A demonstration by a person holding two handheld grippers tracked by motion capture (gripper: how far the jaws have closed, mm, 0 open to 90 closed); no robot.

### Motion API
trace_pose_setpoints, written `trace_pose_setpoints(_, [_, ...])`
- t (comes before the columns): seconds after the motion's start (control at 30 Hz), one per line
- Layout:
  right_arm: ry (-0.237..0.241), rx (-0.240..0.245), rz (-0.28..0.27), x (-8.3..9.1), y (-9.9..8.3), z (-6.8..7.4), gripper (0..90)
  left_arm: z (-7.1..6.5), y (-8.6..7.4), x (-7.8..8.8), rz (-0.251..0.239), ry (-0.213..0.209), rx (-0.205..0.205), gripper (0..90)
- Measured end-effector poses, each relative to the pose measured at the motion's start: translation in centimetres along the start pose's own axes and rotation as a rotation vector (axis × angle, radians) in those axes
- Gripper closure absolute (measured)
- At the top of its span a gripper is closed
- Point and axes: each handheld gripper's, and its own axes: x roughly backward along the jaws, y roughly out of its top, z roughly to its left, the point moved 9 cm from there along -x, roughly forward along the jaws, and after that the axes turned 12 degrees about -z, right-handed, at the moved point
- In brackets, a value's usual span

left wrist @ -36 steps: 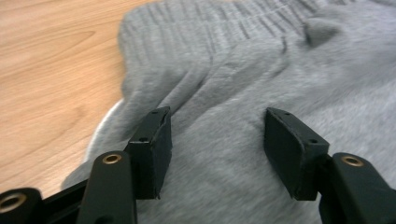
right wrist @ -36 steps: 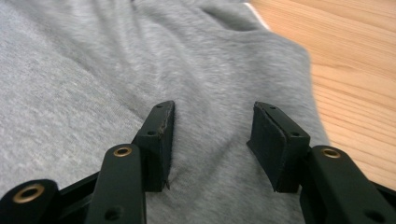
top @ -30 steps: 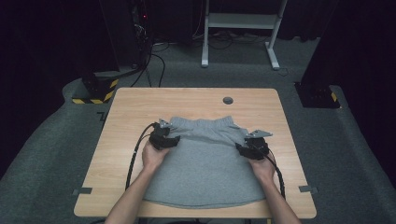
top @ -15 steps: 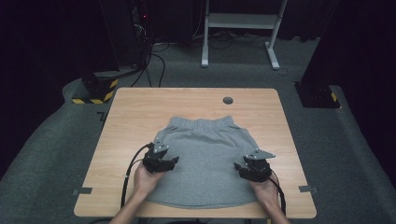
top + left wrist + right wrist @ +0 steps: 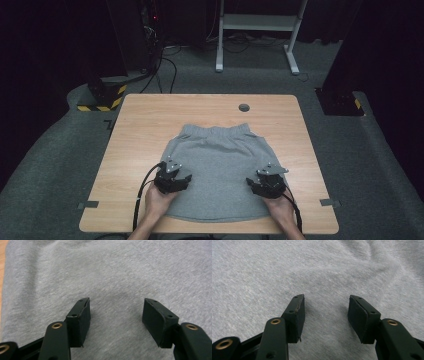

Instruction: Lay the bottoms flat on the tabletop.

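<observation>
A grey pair of shorts lies flat on the table, waistband at the far edge and hem toward the person. The left tool rests over the shorts' left side and the right tool over the right side, each with grey cloth directly beneath and ahead of it. In the left tool's view the jaws stand apart with bare cloth between them, nothing pinched; the right tool is likewise released, spread over smooth fabric. The step looks like smoothing or preparing a fold. To do it well, both tools should work evenly, pressing lightly and sliding outward from the middle, so the 2 sides flatten alike and the small wrinkle ahead of the right tool does not bunch.
</observation>
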Motion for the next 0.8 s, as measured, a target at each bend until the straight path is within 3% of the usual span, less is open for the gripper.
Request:
trace_pose_setpoints(0.5, [-0.032,-0.034,0.016,-2.6,1.5,-2.1,44.8,2.6,2.0,-3.7,-0.031,0.026,0.004,38.6])
trace_pose_setpoints(0.6, [-0.051,-0.046,0.01,-3.5,2.0,-3.0,44.7,2.9,2.4,-4.3,-0.048,0.048,0.022,38.7])
trace_pose_setpoints(0.8, [-0.049,-0.046,0.0,-2.6,1.5,-2.5,44.6,1.8,1.7,-3.2,-0.028,0.011,-0.002,36.6])
